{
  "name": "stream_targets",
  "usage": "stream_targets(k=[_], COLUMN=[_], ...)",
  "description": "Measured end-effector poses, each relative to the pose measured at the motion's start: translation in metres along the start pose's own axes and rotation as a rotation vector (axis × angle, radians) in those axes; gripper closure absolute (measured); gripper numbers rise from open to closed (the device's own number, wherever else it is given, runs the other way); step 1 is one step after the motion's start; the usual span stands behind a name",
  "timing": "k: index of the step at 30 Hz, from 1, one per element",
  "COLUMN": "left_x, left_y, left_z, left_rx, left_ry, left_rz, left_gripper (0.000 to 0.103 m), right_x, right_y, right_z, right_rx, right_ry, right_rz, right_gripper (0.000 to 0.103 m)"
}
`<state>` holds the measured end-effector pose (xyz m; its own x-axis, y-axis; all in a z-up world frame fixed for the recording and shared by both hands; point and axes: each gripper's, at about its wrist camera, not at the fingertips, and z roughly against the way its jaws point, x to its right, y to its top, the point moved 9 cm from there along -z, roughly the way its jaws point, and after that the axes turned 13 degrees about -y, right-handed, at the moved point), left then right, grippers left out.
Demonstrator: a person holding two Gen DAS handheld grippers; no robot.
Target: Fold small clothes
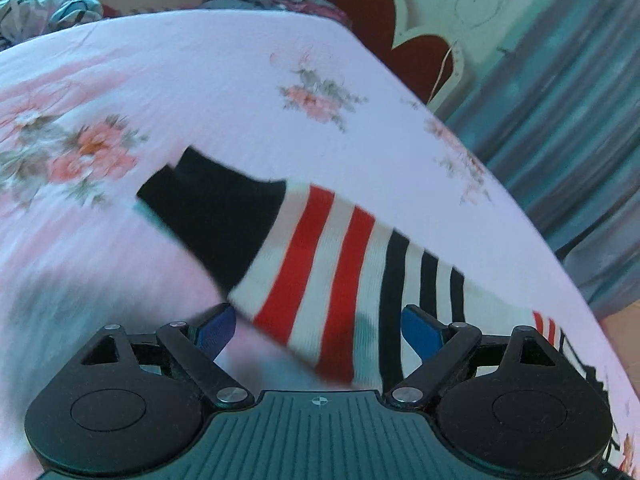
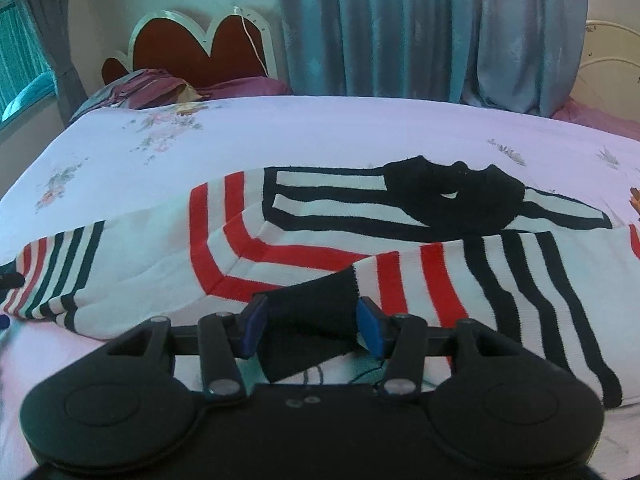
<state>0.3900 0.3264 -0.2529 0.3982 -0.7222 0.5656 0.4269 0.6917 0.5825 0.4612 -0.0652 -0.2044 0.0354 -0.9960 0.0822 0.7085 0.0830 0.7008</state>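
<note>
Knitwear, one item: a small white knitted sweater with red and black stripes, black cuffs and a black collar (image 2: 320, 236), laid flat on the bed with the white, pink-flowered sheet (image 2: 280, 136), front up, collar toward the far side. One sleeve is seen folded across the body, its black cuff (image 2: 310, 320) pinched between the blue pads of the right hand-held gripper (image 2: 310, 326), whose jaws stand partly closed on the fabric. The other sleeve (image 1: 320, 256) is stretched out over the sheet; the left hand-held gripper (image 1: 316, 328) is held above it with jaws spread wide, the pads on either side of the striped part and not pressing on it. Handling is judged as light, soft and limp: the knit would sag and stretch where lifted, and would not hold a crease unaided. Ribbed cuffs, hem and shoulder seams are judged the firmest places to be taken hold of; thin single layers may slip from the pads. A red scalloped headboard (image 2: 200, 46) and blue-grey curtains (image 2: 400, 24) are noted behind.
</note>
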Motion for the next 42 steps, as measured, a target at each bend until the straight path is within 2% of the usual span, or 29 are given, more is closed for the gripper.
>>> stream_targets(k=[2,3,5,7,8,10,13,17,20,24,27,32,35,39,40,42], left_x=[0.002,0.001,-0.003,-0.013,-0.018,-0.020,-0.011,0.025,0.076,0.160,0.227,0.322,0.351,0.355,0.355,0.353], left_y=[0.004,0.006,0.011,0.015,0.016,0.017,0.017,0.022,0.021,0.000,-0.031,-0.116,-0.171,-0.230,-0.236,-0.241], left_z=[-0.003,-0.004,-0.006,-0.009,-0.008,-0.008,-0.005,0.007,0.013,0.012,0.004,-0.021,-0.032,-0.046,-0.044,-0.030], left_rx=[0.017,0.030,0.046,0.052,0.057,0.065,0.077,0.114,0.114,0.068,0.005,-0.144,-0.241,-0.364,-0.361,-0.355], left_ry=[-0.015,-0.019,-0.002,0.006,0.006,0.002,0.003,-0.043,-0.113,-0.249,-0.362,-0.508,-0.527,-0.457,-0.445,-0.460], left_rz=[-0.002,-0.005,-0.018,0.013,0.029,0.041,0.007,-0.102,-0.244,-0.416,-0.531,-0.725,-0.833,-0.949,-0.971,-0.988], left_gripper=[0.017,0.024,0.062,0.081,0.086,0.089,0.098,0.098,0.098,0.098,0.098,0.098,0.097,0.096,0.088,0.053], right_x=[-0.003,-0.003,-0.003,-0.004,-0.005,-0.004,-0.006,-0.002,0.009,0.031,0.054,0.105,0.135,0.163,0.166,0.170], right_y=[-0.003,-0.006,-0.011,-0.010,-0.009,-0.006,-0.013,-0.006,-0.003,-0.002,-0.004,-0.011,-0.018,-0.027,-0.028,-0.030], right_z=[-0.008,-0.012,-0.020,-0.021,-0.018,-0.013,-0.021,-0.009,0.002,0.014,0.024,0.040,0.045,0.048,0.048,0.049], right_rx=[-0.015,-0.027,-0.053,-0.052,-0.050,-0.028,-0.056,-0.035,-0.025,-0.007,0.005,0.016,0.012,0.002,0.001,0.001], right_ry=[-0.018,-0.025,-0.033,-0.041,-0.040,-0.035,-0.044,-0.019,-0.005,-0.015,-0.030,-0.076,-0.105,-0.121,-0.116,-0.105], right_rz=[0.006,0.006,0.004,0.008,0.002,-0.014,0.013,-0.020,-0.067,-0.099,-0.131,-0.209,-0.244,-0.276,-0.284,-0.295], right_gripper=[0.056,0.056,0.055,0.055,0.056,0.056,0.056,0.057,0.057,0.057,0.057,0.057,0.056,0.052,0.051,0.050])
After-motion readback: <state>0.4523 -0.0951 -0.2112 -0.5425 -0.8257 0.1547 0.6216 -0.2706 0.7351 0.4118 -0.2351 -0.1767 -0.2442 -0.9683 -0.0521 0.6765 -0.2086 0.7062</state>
